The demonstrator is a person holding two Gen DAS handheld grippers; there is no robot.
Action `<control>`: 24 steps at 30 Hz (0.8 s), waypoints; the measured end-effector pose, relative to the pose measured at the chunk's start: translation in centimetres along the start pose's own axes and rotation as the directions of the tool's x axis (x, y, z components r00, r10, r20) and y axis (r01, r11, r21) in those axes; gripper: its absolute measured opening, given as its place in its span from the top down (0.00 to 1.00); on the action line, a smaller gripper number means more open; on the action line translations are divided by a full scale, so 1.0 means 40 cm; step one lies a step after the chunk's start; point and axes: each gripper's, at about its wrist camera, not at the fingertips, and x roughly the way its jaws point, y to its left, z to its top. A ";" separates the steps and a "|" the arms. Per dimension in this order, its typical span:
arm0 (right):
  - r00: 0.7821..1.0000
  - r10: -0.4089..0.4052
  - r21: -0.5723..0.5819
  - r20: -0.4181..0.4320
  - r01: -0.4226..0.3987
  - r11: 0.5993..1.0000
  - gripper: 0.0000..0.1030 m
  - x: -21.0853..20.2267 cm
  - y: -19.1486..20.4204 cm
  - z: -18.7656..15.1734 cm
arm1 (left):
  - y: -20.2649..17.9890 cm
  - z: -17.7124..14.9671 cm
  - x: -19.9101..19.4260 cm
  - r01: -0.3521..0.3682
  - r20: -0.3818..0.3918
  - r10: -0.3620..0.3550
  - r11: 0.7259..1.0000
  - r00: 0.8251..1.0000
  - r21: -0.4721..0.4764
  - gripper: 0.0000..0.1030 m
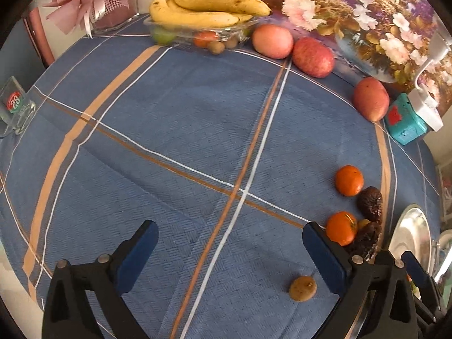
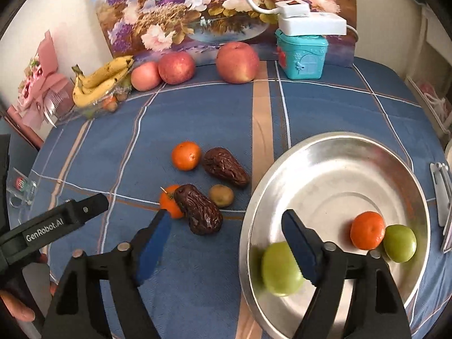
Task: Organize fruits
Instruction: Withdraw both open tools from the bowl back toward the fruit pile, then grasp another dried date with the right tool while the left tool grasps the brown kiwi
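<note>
A silver metal plate (image 2: 339, 169) on the blue tablecloth holds two green fruits (image 2: 279, 272) (image 2: 399, 243) and a tangerine (image 2: 367, 230). The nearer green fruit is blurred. My right gripper (image 2: 226, 231) is open and empty, its right finger over the plate's left rim. Left of the plate lie two tangerines (image 2: 186, 155) (image 2: 169, 202), two dark dates (image 2: 224, 166) (image 2: 202, 210) and a small brown fruit (image 2: 221, 195). My left gripper (image 1: 230, 243) is open and empty above the cloth; a small brown fruit (image 1: 302, 288) lies by its right finger. The tangerines (image 1: 349, 180) (image 1: 340, 227) are to its right.
At the back stand three apples (image 2: 237, 62) (image 2: 175, 67) (image 2: 144, 75), a glass dish with bananas (image 2: 101, 80), a teal box (image 2: 301, 53) with a white charger on top, and a flower painting (image 2: 214, 8). A pink bouquet (image 2: 42, 84) and a glass mug (image 1: 14, 107) are on the left.
</note>
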 end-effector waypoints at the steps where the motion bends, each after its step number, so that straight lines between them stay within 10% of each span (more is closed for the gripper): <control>1: 1.000 -0.004 -0.010 0.000 0.004 1.000 0.21 0.006 0.004 0.000 | 0.003 0.001 0.002 -0.003 0.000 0.003 1.000 1.000 -0.003 0.00; 18: 0.999 0.018 -0.099 0.032 -0.015 0.995 0.23 0.034 0.067 0.002 | 0.025 0.008 0.033 0.010 -0.044 -0.013 0.998 0.999 -0.065 0.00; 24: 1.000 0.004 -0.130 0.011 -0.003 0.992 0.38 0.056 0.082 -0.007 | 0.014 0.007 0.039 0.028 -0.054 -0.031 0.998 0.998 -0.056 0.00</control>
